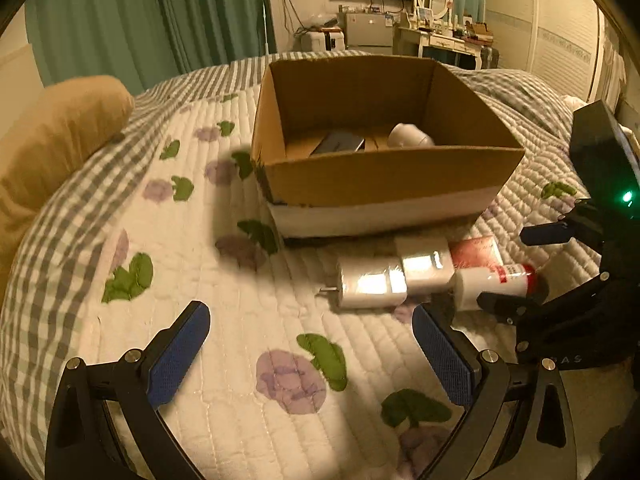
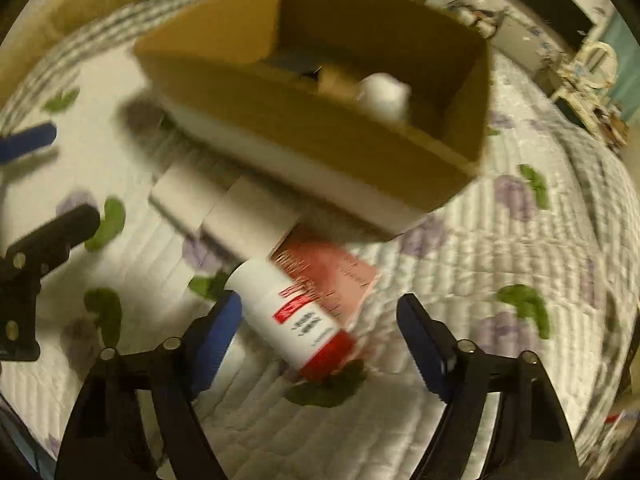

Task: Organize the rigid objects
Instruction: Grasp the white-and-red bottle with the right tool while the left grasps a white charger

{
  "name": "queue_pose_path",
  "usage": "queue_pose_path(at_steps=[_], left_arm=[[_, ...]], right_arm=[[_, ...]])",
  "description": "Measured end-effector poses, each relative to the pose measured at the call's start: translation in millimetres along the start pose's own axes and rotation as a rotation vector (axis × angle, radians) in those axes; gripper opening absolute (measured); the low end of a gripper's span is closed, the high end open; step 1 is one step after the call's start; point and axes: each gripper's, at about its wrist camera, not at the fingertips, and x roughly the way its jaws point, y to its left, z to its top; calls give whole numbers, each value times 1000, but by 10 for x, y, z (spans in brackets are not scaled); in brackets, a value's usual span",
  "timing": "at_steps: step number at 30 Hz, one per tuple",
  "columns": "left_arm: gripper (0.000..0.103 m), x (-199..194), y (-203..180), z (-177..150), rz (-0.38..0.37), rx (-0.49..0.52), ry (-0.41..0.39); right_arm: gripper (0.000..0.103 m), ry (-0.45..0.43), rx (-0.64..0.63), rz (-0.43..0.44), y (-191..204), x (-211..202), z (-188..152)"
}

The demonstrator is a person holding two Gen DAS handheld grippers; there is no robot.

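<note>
An open cardboard box sits on the quilted bed and holds a white round object and a dark flat device. In front of it lie two white chargers, a red booklet and a white bottle with a red cap. My left gripper is open and empty, low over the quilt before the chargers. My right gripper is open, its jaws on either side of the lying bottle, which touches the left finger. The right gripper also shows in the left wrist view. The box is beyond.
A tan pillow lies at the far left of the bed. A grey checked blanket edges the quilt behind the box. Green curtains, a wall TV, a small fridge and a dressing table stand at the far wall.
</note>
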Motion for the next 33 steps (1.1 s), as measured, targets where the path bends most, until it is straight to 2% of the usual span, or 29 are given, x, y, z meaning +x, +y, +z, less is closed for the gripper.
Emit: queue_pose_path(at_steps=[4,6,7,9,12,15,17,19,20,22,24,28,33], left_arm=[[103,33,11,-31,-3,-8,9],[103,62,2,-32,-2,-11,16],[103,78,-4,-33,-2,-10,20],[103,107,-23,-34,-4,-3,27],[103,153,-73,-10,1,18,32],[103,228,-160,24,1,42,45],[103,318,-237,52,2,62,60],[102,422,-308,86,12,82,82],[101,481,-346,97,15,93,89],[90,598,-408,106,28,116,123],[85,701,-447,113,27,130,149],[72,844,-488,140,17,138,180],[70,913,-557,201,30,170,177]], right_arm=[[66,72,-49,27,97,182,-3],[55,103,-52,31,107,252,1],[53,101,-49,29,108,249,2],[41,73,-35,34,87,186,-10],[36,2,31,36,-14,6,-23],[36,-88,114,59,-124,-204,-7],[36,-119,137,40,-165,-267,-10],[36,-135,174,56,-234,-261,-16],[36,-138,191,60,-267,-255,-9],[36,-137,231,63,-355,-208,-48],[36,-137,261,81,-451,-231,-114],[36,-138,280,95,-434,-220,-123],[36,-134,288,87,-419,-211,-171]])
